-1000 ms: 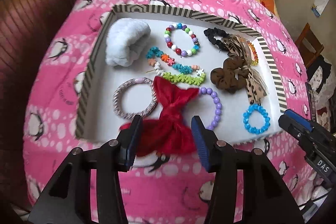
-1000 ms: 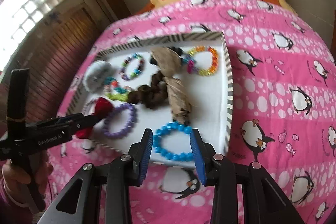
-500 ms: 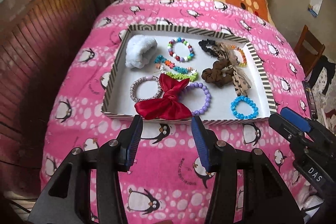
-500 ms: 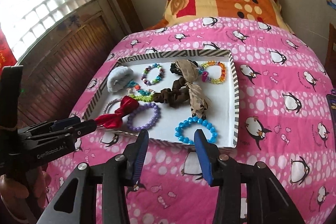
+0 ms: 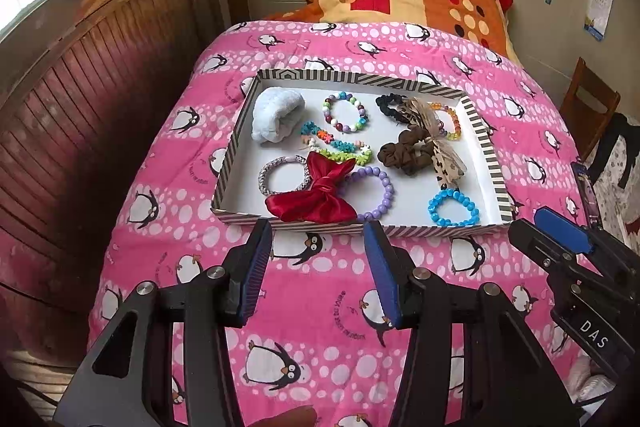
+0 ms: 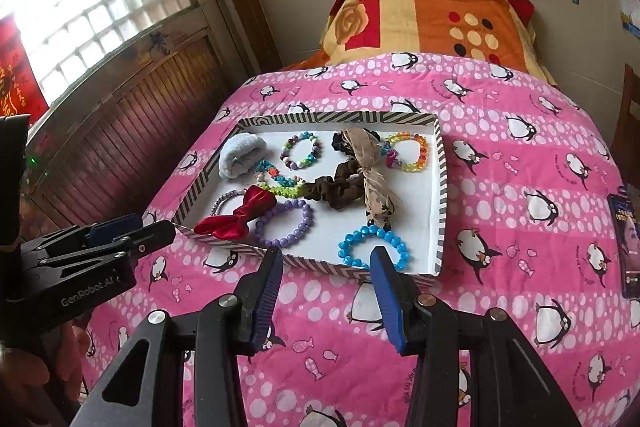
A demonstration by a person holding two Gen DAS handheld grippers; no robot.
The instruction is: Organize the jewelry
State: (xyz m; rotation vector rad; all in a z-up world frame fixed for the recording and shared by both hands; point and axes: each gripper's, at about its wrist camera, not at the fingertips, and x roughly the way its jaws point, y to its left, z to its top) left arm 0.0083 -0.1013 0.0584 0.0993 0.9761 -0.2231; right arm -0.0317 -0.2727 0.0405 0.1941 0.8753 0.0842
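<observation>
Jewelry tray (image 5: 236,131): striped-rimmed, white inside, centre of frame on pink penguin quilt (image 5: 320,307).
Left gripper (image 5: 318,247): lower centre, jaws apart, empty, short of the tray's near rim.
Right gripper (image 6: 326,269): lower centre of its view, jaws apart, empty.
Near row: red bow (image 5: 314,197) overlapping the rim, purple bead bracelet (image 5: 386,193), blue bead bracelet (image 5: 454,207).
Middle: brown scrunchie (image 5: 404,153).
Far row: white fluffy scrunchie (image 5: 276,119), multicoloured bead bracelet (image 5: 346,113).

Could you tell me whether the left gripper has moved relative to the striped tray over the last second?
Yes. The left gripper has pulled back from the tray, open and empty.
</observation>
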